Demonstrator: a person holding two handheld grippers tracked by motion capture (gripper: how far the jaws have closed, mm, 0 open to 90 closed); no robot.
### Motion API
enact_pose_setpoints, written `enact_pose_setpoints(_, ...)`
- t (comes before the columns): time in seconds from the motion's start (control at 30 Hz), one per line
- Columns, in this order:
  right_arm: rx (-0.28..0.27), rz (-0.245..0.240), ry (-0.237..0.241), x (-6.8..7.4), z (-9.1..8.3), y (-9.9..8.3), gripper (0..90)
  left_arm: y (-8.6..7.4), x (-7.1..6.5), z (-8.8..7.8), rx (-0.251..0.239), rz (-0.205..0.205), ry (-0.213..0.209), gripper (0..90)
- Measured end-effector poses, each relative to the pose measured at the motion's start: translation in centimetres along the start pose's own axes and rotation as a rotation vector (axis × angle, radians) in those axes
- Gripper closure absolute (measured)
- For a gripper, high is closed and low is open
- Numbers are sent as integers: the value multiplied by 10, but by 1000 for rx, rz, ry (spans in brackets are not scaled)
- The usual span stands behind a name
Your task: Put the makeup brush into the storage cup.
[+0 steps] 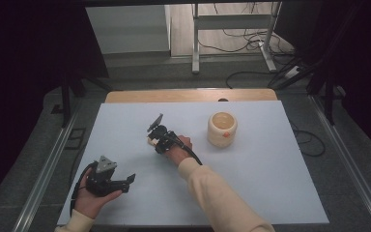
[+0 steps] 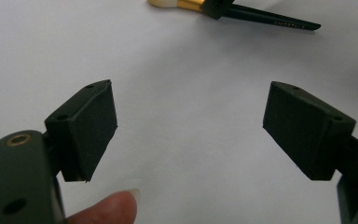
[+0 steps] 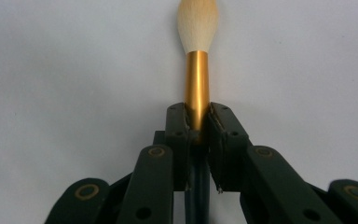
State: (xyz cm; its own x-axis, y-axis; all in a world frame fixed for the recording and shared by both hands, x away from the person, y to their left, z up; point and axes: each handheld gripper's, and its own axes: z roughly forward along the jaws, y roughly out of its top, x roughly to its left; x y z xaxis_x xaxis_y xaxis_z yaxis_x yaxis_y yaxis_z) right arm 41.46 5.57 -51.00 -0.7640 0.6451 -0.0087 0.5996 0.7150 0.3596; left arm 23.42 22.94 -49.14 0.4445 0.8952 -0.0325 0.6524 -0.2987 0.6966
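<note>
- The makeup brush [image 3: 197, 70] is what I am working on: cream bristle head, gold ferrule, dark handle. In my right gripper view it runs straight ahead from between the jaws, bristles pointing away from me.
- My right gripper [image 3: 198, 126] is clamped on the brush; both pads press on the lower end of the gold ferrule, and the dark handle passes back between the jaw arms.
- From the high view, the right gripper [image 1: 158, 137] sits low over the white table [image 1: 270, 193], near its middle, with the brush's pale head just showing at its left side.
- The left gripper view catches the same brush [image 2: 242, 10] at the top edge, lying level just above the white surface, a black jaw tip across the end of its ferrule.
- My left gripper [image 2: 191, 126] stands wide open with nothing between its pads, only bare table beyond. It rests in my left hand [image 1: 94, 200] near the front left corner, well apart from the right one.
- A round cream jar [image 1: 222, 128], open at the top with an orange mark on its side, stands to the right of the right gripper, near but apart.
</note>
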Motion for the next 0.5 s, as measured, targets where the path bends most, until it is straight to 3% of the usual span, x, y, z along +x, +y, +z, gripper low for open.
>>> enact_pose_setpoints(0.3,27,-41,-10,-1,-2,2,790,0,1,0,0,-3,0,183)
enact_pose_setpoints(0.5,-5,-36,-3,-7,-10,1,791,0,1,1,-1,0,0,183)
